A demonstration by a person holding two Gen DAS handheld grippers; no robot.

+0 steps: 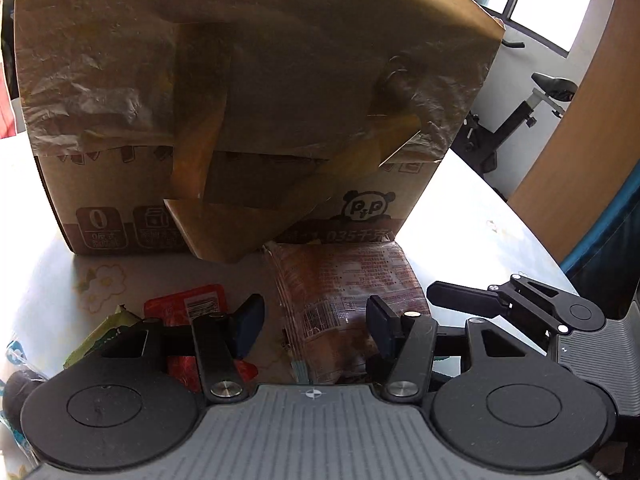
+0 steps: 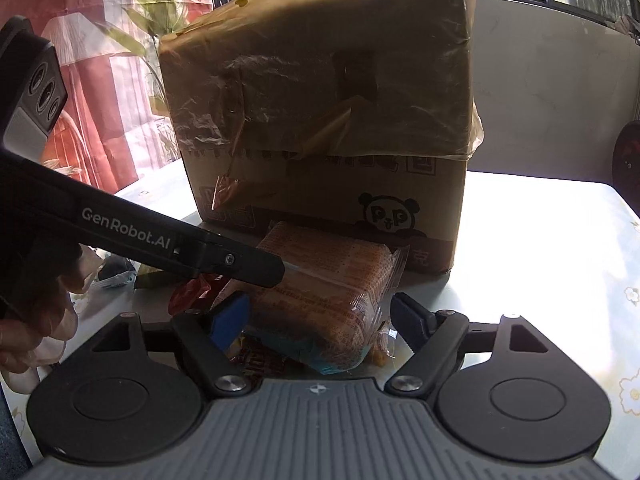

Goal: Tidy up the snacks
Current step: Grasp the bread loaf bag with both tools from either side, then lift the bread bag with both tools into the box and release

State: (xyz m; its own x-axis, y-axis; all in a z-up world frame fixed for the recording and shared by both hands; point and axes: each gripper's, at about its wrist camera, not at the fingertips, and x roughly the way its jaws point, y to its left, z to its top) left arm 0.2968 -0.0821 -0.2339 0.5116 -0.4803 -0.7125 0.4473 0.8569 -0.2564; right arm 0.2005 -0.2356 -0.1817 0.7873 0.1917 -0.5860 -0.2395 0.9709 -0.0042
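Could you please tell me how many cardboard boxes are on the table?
1. The cardboard box stands on the table just behind the clear-wrapped snack pack; anything behind it is hidden.

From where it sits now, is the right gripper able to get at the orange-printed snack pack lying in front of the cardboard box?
Probably yes. The right gripper is open with the snack pack between its fingers, though the left gripper reaches across the pack's near corner.
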